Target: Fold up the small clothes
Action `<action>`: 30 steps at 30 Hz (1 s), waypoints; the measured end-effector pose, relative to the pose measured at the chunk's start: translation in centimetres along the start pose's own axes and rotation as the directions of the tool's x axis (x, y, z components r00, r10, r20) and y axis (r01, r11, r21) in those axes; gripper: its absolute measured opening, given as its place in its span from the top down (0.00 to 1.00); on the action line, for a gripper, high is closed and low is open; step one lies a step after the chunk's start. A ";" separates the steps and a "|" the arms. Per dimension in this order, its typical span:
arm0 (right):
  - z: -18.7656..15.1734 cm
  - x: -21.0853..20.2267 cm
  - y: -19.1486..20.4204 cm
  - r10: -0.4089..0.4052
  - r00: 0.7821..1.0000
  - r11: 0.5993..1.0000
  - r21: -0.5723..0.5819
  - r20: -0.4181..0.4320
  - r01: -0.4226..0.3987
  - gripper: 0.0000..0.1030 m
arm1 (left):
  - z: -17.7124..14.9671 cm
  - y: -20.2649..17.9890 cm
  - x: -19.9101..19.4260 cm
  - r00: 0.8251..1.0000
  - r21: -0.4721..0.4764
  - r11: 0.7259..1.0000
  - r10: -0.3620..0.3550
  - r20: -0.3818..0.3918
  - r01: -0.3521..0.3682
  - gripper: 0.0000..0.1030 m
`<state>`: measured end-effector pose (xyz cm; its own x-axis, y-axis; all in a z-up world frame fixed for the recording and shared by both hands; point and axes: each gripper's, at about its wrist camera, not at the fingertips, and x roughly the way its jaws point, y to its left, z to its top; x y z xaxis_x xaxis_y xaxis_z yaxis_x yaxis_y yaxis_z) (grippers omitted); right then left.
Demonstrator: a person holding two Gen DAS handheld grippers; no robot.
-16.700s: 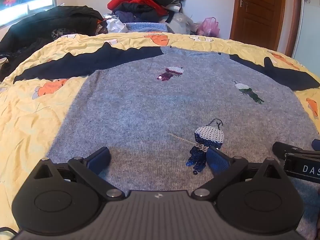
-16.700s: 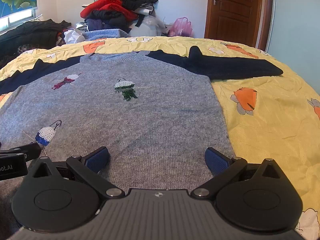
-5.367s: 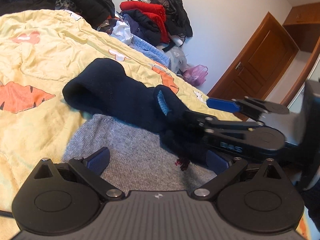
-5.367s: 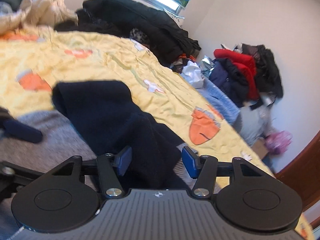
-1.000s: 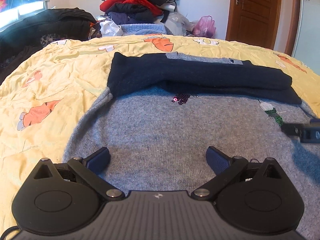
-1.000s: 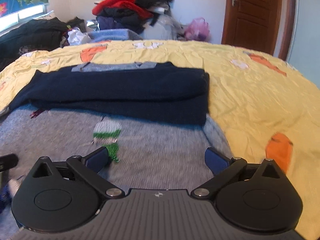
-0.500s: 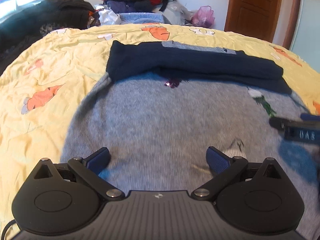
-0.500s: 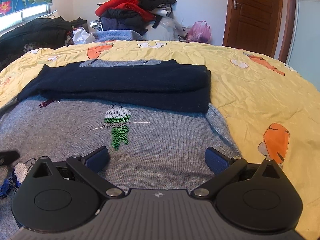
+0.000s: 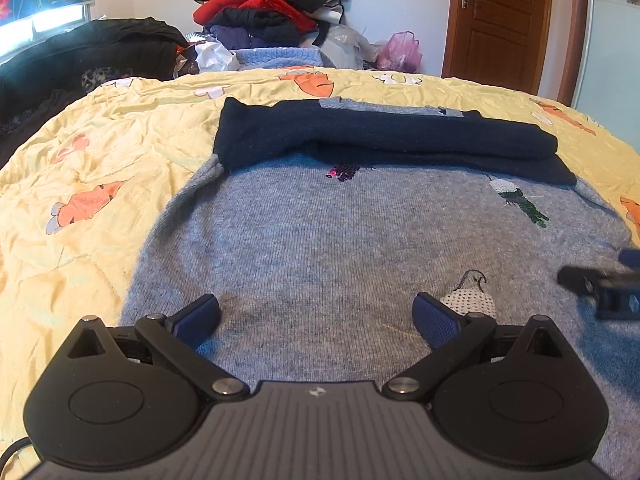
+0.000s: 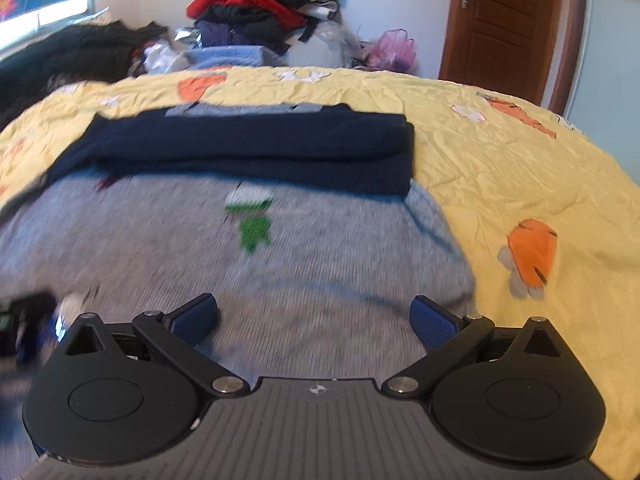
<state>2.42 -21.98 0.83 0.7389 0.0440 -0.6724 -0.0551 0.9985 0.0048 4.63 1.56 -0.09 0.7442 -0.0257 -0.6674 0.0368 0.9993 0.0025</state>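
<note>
A grey knit sweater (image 9: 320, 240) (image 10: 320, 264) with sequin figures lies flat on the yellow bedspread (image 9: 100, 152). Both navy sleeves (image 9: 380, 136) (image 10: 256, 140) are folded across its chest, one on top of the other. My left gripper (image 9: 316, 316) hovers open over the sweater's lower left part, near the hem. My right gripper (image 10: 314, 316) is open over the lower right part, with its right finger near the side edge. Each gripper's tip shows at the edge of the other's view. Neither holds any cloth.
A pile of red, black and blue clothes (image 9: 272, 12) is stacked at the far side of the bed. Dark garments (image 9: 92, 52) lie at the far left. A brown door (image 9: 500, 20) stands at the back right, a pink bag (image 9: 400, 50) beside it.
Both grippers have drawn back and down toward the sweater's hem. The right wrist view is blurred by motion. The sweater and the folded sleeves have not shifted.
</note>
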 end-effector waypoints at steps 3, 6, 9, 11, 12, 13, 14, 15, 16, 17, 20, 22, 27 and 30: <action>-1.1 -0.7 -0.3 0.011 0.999 1.000 0.004 0.043 -0.012 0.00 | 0.0 0.0 0.0 1.000 0.000 1.000 0.000 0.000 0.000 0.00; -1.0 -0.6 -0.2 0.008 0.999 1.000 0.000 0.042 -0.008 0.00 | 0.0 0.0 0.0 1.000 0.000 1.000 0.001 -0.001 -0.001 0.00; -0.8 -0.5 -0.3 0.010 0.999 1.000 -0.001 0.041 -0.010 0.00 | 0.0 -0.1 -0.3 1.000 -0.003 1.000 0.020 -0.016 -0.020 0.00; -0.8 -0.5 -0.3 0.011 0.999 1.000 0.002 0.042 -0.012 0.00 | -0.3 -0.1 -0.9 0.999 -0.017 0.999 0.033 -0.029 -0.033 0.00; -0.9 -0.5 -0.3 0.012 0.999 1.000 0.002 0.043 -0.012 0.00 | -0.5 -0.1 -1.2 0.999 -0.018 0.999 0.034 -0.027 -0.035 0.00; -0.9 -0.5 -0.3 0.011 0.999 1.000 0.002 0.043 -0.012 0.00 | -0.9 -0.1 -1.4 0.999 -0.015 0.999 0.034 -0.019 -0.034 0.00; -0.9 -0.5 -0.2 0.011 0.999 1.000 0.002 0.044 -0.011 0.00 | -1.2 -0.1 -1.5 0.999 -0.011 0.999 0.031 -0.007 -0.031 0.00; -0.9 -0.5 -0.2 0.010 0.999 1.000 0.002 0.044 -0.010 0.00 | -1.3 0.1 -1.6 1.000 -0.013 1.000 0.025 -0.001 -0.025 0.00; -0.9 -0.5 -0.2 0.011 0.999 1.000 0.002 0.044 -0.011 0.00 | -1.3 0.2 -1.5 1.000 -0.017 1.000 0.019 -0.001 -0.019 0.00; -0.9 -0.5 -0.2 0.011 0.999 1.000 0.002 0.044 -0.011 0.00 | -1.2 0.3 -1.5 1.000 -0.017 1.000 0.015 0.001 -0.015 0.00; -1.0 -0.6 -0.2 0.006 0.999 1.000 0.004 0.043 -0.006 0.00 | -1.0 0.2 -1.3 1.000 -0.014 1.000 0.014 0.002 -0.014 0.00; -1.1 -1.0 0.0 -0.016 0.999 1.000 0.020 0.028 0.015 0.00 | -1.1 0.2 -1.3 1.000 -0.014 1.000 0.013 0.002 -0.013 0.00; -2.9 -2.9 0.6 -0.011 0.999 1.000 0.010 0.034 0.011 0.00 | -1.1 0.2 -1.4 1.000 -0.015 1.000 0.013 0.003 -0.013 0.00; -3.0 -2.8 0.2 0.003 0.999 1.000 0.016 0.039 -0.003 0.00 | -1.1 0.2 -1.4 1.000 -0.014 1.000 0.014 0.003 -0.014 0.00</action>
<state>-1.71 -21.96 0.54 0.7646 0.0479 -0.6428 -0.0467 0.9987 0.0189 2.82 1.80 0.00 0.7465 -0.0120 -0.6653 0.0174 0.9998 0.0016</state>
